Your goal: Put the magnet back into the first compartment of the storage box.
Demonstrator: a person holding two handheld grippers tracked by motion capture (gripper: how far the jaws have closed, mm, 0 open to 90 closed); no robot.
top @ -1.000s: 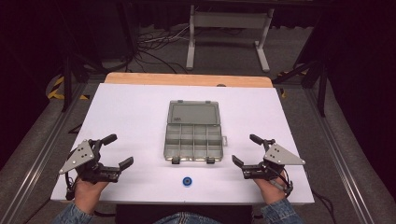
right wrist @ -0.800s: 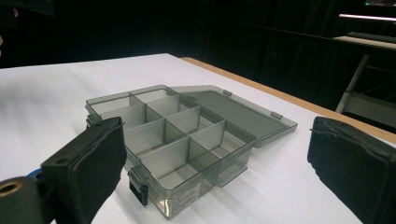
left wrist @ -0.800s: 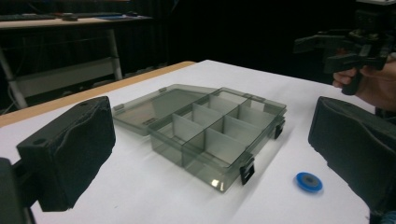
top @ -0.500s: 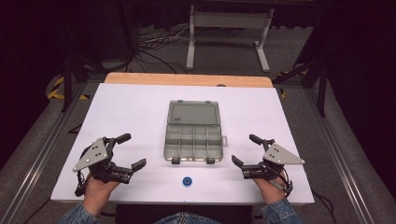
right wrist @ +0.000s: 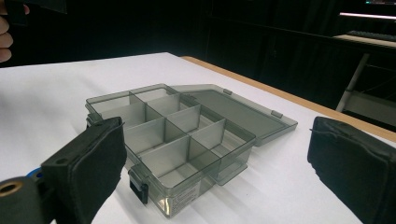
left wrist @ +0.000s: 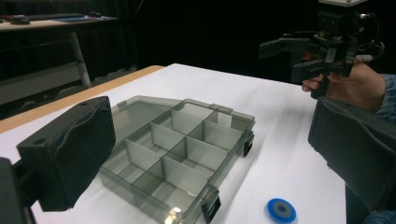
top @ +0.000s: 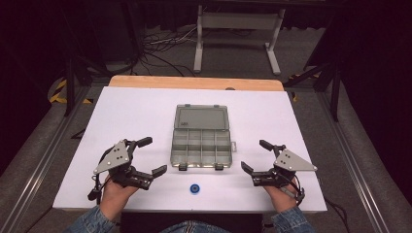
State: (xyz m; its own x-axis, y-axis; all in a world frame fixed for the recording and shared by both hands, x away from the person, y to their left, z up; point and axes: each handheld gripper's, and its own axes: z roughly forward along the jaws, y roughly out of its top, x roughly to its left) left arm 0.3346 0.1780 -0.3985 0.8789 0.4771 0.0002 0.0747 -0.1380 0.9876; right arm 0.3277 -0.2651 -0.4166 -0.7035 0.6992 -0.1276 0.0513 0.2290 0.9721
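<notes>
Your left gripper (top: pixel 149 157) and right gripper (top: pixel 253 156) flank the box (top: pixel 201 137) — jaws spread, empty. Lid lies flat, compartments exposed; the blue disc (top: pixel 195 188) sits just before it — likely for loading.

Smoky grey box (top: pixel 201 136), blue ring (top: pixel 195 188), white table (top: pixel 136 111)

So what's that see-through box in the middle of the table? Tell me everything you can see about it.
The box is a shallow organizer case of smoky, translucent grey plastic. It lies open on the white table, its lid folded flat on the far side. Thin dividers split the tray into eight compartments, two rows of four, all looking empty. Two black latches hang off the near edge. A small blue disc lies apart from it, nearer the person. The left gripper and right gripper flank it, touching nothing.
</notes>
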